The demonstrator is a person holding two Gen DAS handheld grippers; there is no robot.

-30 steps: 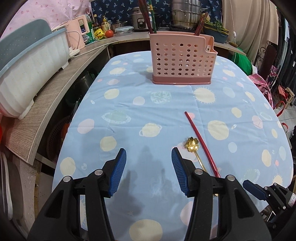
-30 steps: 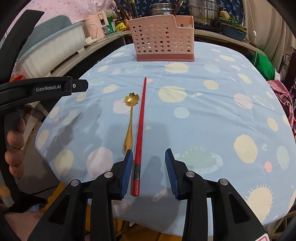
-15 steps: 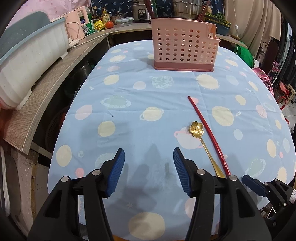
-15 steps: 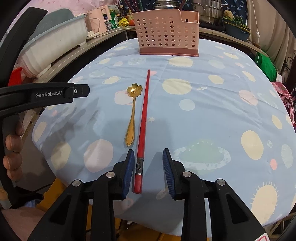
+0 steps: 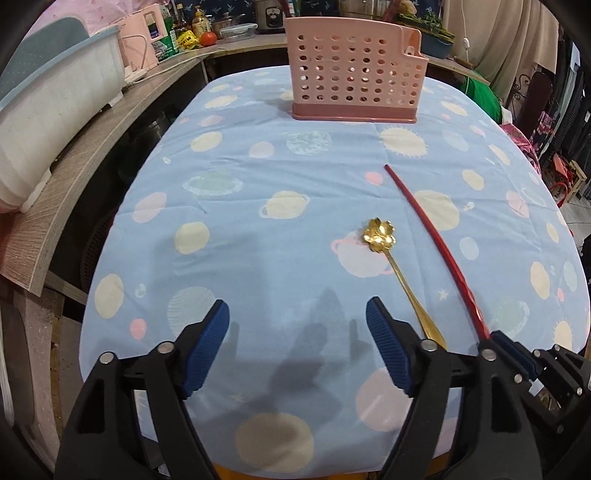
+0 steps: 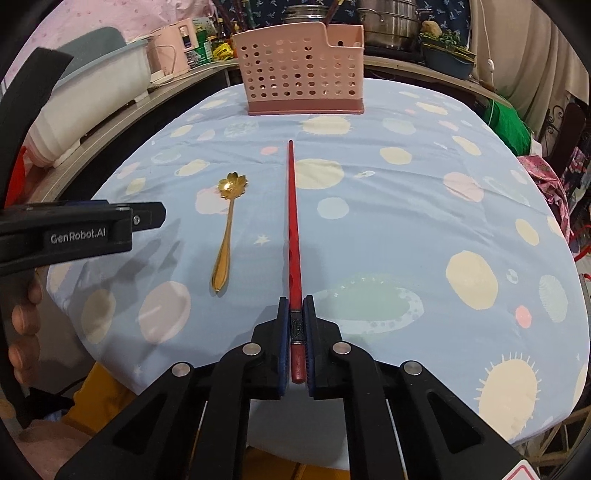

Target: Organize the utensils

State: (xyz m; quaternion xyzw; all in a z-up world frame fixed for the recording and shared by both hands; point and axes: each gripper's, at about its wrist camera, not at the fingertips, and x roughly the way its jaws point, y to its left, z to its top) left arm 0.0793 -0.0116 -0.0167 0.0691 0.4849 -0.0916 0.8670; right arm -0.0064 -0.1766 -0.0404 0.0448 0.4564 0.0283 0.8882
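Home kitchen-dining corner, lived-in and crowded. Desk (image 5: 229, 258) under blue cloth printed with planets and suns. Pink perforated utensil caddy (image 5: 354, 70) at far end. Wood-grain counter (image 5: 55, 199) along left side carries dish-drying tub (image 5: 48, 122), pink appliance (image 5: 142, 40), sauce bottles (image 5: 199, 22), tomato (image 5: 209, 37), lidded glass container (image 5: 238, 31). Rice cooker (image 5: 269, 16) and steel stockpots (image 6: 391, 22) behind caddy. Potted greens (image 6: 448, 50) at right; beige curtain (image 5: 509, 37), dark patterned wall fabric (image 5: 229, 7) at back.
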